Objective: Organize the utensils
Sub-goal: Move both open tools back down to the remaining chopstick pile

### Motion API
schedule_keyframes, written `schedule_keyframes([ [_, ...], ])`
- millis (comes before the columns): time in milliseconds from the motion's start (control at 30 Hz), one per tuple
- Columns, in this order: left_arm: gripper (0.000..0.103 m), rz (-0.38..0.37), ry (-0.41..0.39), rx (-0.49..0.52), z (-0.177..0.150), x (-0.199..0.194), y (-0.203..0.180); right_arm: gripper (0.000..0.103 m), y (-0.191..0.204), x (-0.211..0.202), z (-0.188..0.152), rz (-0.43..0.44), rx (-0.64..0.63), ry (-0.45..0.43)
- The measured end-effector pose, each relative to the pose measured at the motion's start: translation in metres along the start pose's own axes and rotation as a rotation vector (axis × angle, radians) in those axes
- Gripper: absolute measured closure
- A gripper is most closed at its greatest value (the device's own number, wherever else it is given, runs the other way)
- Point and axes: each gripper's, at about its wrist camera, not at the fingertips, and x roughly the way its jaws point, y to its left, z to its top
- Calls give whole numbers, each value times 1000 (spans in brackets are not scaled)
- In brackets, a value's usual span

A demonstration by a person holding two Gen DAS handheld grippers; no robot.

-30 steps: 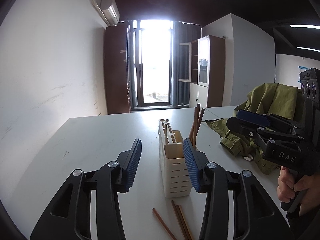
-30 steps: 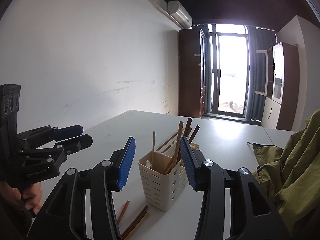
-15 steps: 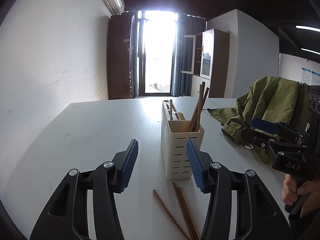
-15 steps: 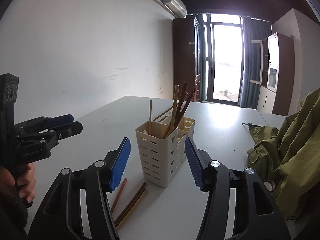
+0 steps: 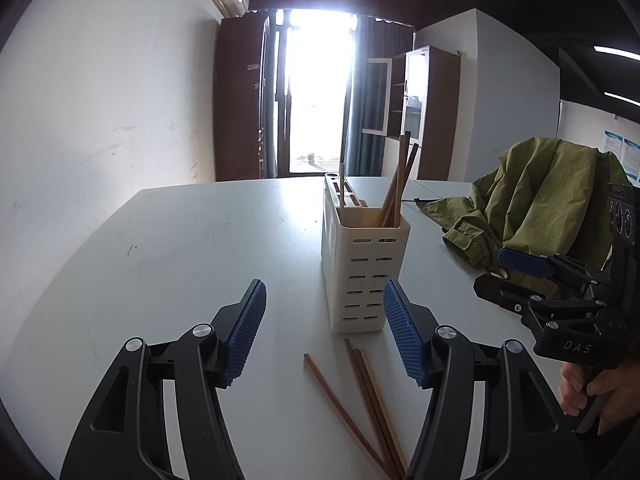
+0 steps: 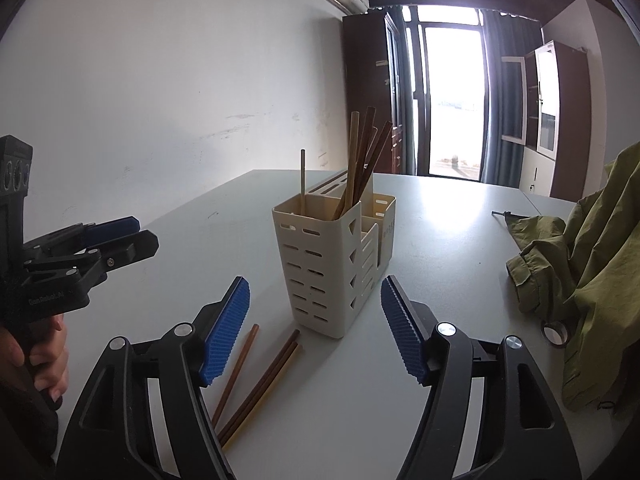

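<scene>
Both pairs of tongs are seen lower over the desk (image 5: 192,240) than a second ago: in each wrist view the holder (image 5: 362,264) now fills more of the middle of the frame and the loose chopsticks below it are shown in full. Over the same second the gaps have widened. The left tongs (image 5: 324,332) are apart and opening, with nothing pressed between the blue pads; only bare desk and the near ends of the chopsticks (image 5: 360,392) are framed by them, at lower centre. The right tongs (image 6: 316,332) are likewise apart and opening and grip nothing; the holder's base is merely seen through the gap, not touched.

In the right view three chopsticks (image 6: 260,380) lie flat on the desk at lower left of centre, close to the holder's near corner, two side by side and one a little apart. Several more sticks already stand in the holder (image 6: 332,256), leaning in its rear compartments, with one thin stick upright at its left front. A green jacket (image 5: 536,208) is heaped at the right edge, well apart from the sticks.

The descent with widening jaws is judged to be an approach for a pickup: the loose sticks are what is left to be stowed, and none has been taken up yet. Thin sticks lying flat are likely to need a low, careful pinch.
</scene>
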Motion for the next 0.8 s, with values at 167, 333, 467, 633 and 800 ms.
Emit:
schedule_keyframes([
  [167, 40, 5, 36, -8, -12, 8, 6, 35, 8, 8, -10, 2, -7, 50],
  [333, 40, 19, 80, -20, -22, 17, 11, 35, 9, 21, -18, -3, 15, 108],
  [467, 40, 31, 93, -26, -24, 21, 16, 35, 13, 36, -26, -7, 7, 156],
  [633, 40, 44, 114, -36, -25, 29, 22, 35, 17, 49, -32, -11, 11, 203],
  [800, 40, 52, 142, -31, -25, 39, 24, 35, 19, 63, -38, -23, 15, 248],
])
